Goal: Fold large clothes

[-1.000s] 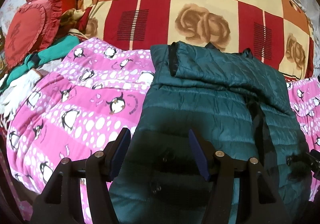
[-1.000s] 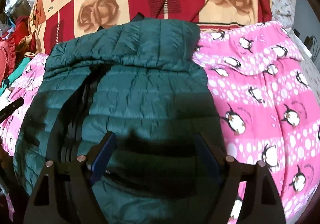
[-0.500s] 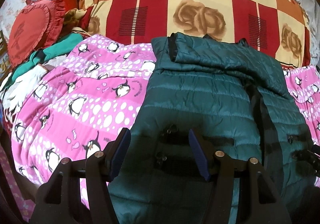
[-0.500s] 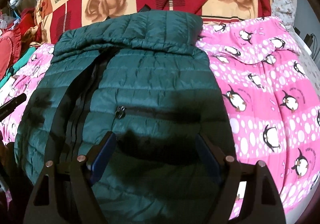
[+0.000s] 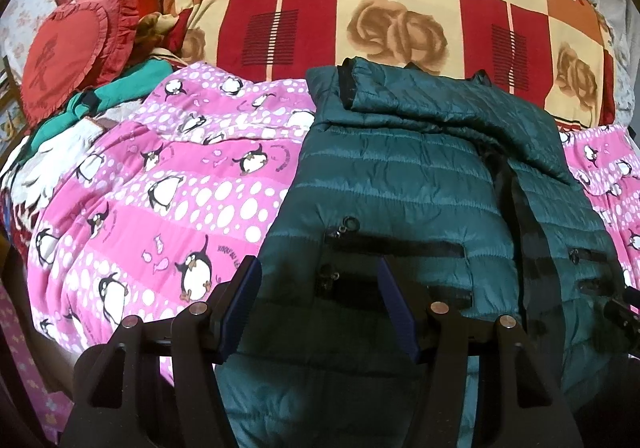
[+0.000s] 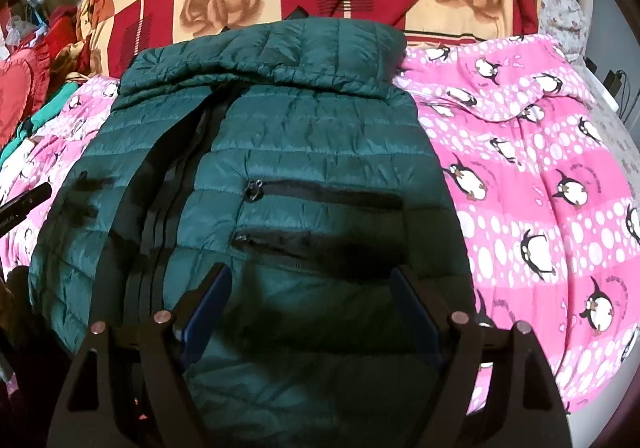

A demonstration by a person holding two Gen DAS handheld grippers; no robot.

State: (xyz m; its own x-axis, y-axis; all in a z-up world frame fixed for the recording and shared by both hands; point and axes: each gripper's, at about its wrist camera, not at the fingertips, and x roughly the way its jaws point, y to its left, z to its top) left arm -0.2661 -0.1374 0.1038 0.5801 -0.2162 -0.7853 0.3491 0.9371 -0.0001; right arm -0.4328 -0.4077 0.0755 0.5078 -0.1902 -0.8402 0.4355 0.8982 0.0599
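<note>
Here, a dark green quilted puffer jacket (image 5: 400, 184) lies front-up on a pink penguin-print blanket (image 5: 168, 208), its collar end folded over at the far side against a large red, orange and cream checked quilt (image 5: 384, 8) printed with roses. The left gripper (image 5: 318, 308) hangs over the near left part of the jacket, its blue-padded fingers spread apart with nothing between them; two black zip pockets lie just beyond its tips. The right gripper (image 6: 310, 312) hangs over the near right part of the jacket, likewise spread wide and empty, with two more zip pockets just ahead of it and the black front zipper running to its left. To the far left, a red heart-shaped cushion (image 5: 68, 56) rests beside a heap of clothes.
</note>
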